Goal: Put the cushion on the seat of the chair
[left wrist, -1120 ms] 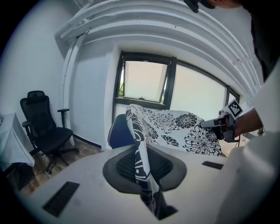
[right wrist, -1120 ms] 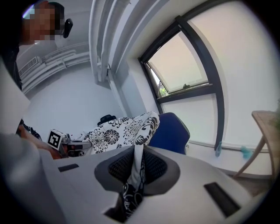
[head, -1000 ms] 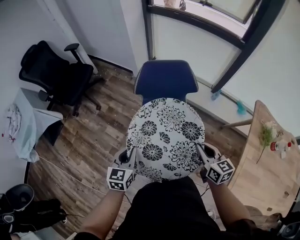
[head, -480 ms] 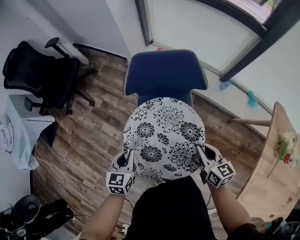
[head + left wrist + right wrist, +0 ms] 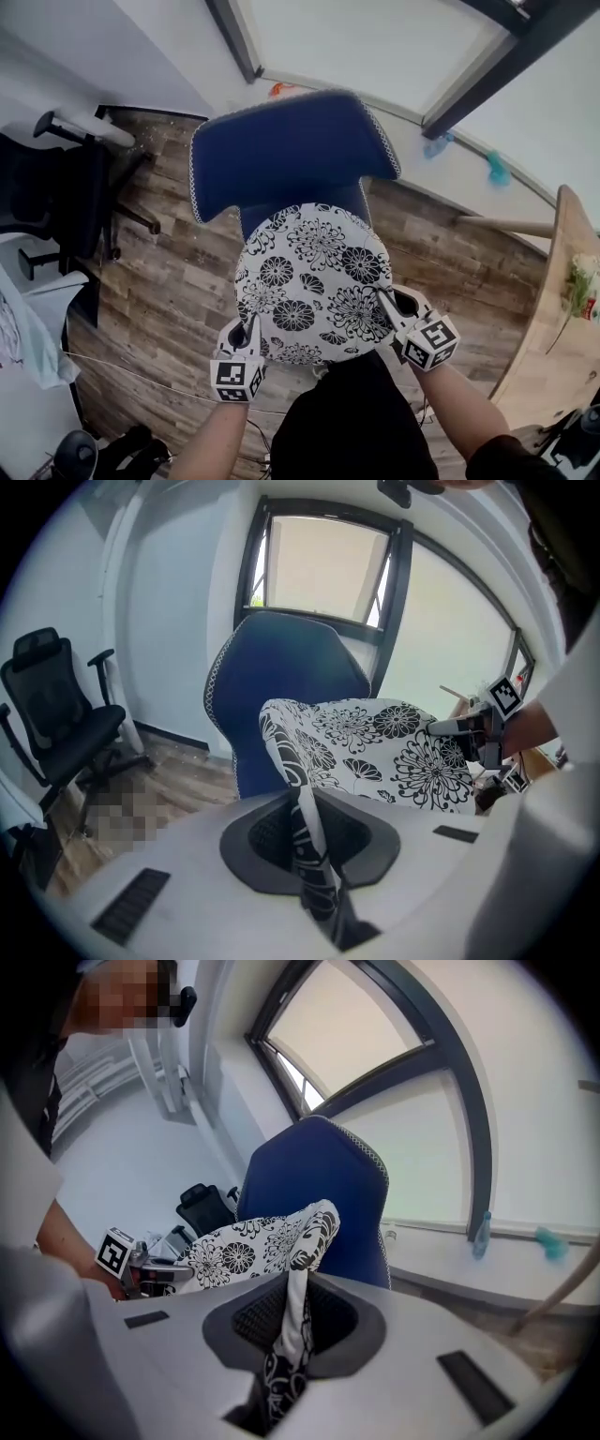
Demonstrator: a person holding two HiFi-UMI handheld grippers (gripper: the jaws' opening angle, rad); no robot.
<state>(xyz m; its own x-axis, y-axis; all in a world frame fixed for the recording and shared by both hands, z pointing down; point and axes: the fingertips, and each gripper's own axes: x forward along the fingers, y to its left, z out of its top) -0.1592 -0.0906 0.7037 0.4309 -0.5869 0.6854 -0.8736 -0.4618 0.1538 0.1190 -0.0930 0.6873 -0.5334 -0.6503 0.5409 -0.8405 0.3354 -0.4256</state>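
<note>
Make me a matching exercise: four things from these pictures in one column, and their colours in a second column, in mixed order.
1 cushion
2 chair behind it
3 office chair on the left
4 table on the right

A black
B blue
C light wood
D white with black flowers

Pairs: 1-D, 2-B, 3-A, 4-C

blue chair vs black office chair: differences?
The blue chair has a pale stitched edge; the black office chair is all black. The black office chair has armrests and a headrest; the blue chair shows neither. The blue chair stands beyond the cushion, the black office chair by the wall. Both stand on wood floor.
</note>
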